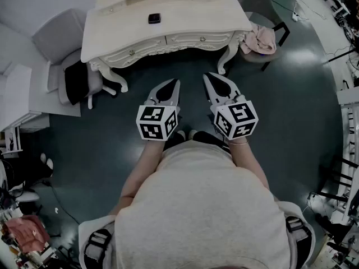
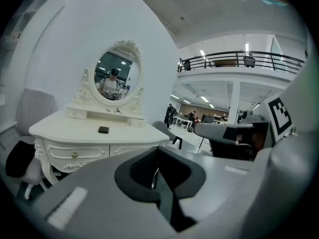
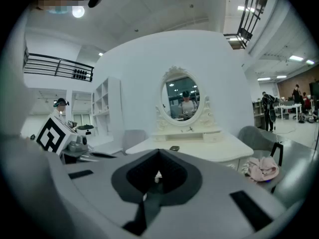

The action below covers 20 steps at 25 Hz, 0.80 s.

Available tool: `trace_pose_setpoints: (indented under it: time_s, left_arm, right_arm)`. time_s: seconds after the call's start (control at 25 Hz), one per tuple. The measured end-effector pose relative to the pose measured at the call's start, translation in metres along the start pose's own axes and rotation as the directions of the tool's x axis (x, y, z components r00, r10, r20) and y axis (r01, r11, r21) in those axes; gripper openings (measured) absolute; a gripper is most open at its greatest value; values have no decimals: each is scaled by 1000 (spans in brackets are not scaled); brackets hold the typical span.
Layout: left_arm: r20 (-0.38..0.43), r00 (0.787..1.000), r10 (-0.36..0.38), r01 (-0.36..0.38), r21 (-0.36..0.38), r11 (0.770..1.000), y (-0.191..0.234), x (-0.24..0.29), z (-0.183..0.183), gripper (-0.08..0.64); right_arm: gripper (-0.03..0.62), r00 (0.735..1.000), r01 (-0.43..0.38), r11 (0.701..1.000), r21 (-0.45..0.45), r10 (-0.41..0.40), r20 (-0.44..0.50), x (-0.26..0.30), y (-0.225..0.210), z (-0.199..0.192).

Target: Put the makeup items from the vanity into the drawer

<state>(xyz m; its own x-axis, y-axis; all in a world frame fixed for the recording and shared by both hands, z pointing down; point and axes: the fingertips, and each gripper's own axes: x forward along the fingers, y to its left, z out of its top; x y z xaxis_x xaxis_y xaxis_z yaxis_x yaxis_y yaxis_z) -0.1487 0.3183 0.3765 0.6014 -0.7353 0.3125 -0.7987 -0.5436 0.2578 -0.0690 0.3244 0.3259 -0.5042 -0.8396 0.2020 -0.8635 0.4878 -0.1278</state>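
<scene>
Left claw (image 1: 175,84) and right claw (image 1: 207,77) are clenched on nothing, well short of the bench (image 1: 196,15). A small dark makeup item (image 1: 154,18), too small to identify, lies on top. The drawer (image 1: 199,38) is shut, its inside hidden.

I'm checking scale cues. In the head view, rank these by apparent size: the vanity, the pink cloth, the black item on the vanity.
Largest: the vanity.
Next: the pink cloth.
Smallest: the black item.
The gaps are clear; no ties.
</scene>
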Motion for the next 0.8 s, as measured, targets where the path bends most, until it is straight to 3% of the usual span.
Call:
trace_pose_setpoints:
  time_s: [0.48, 0.8]
  left_arm:
    - [23, 1000, -17, 17, 35, 999, -5, 14, 10, 9]
    - [24, 999, -28, 28, 16, 999, -21, 21, 3, 9]
  right_arm:
    - [8, 1000, 9, 1000, 3, -9, 0, 4, -12, -5]
    - [8, 999, -37, 999, 10, 37, 2, -5, -17, -10]
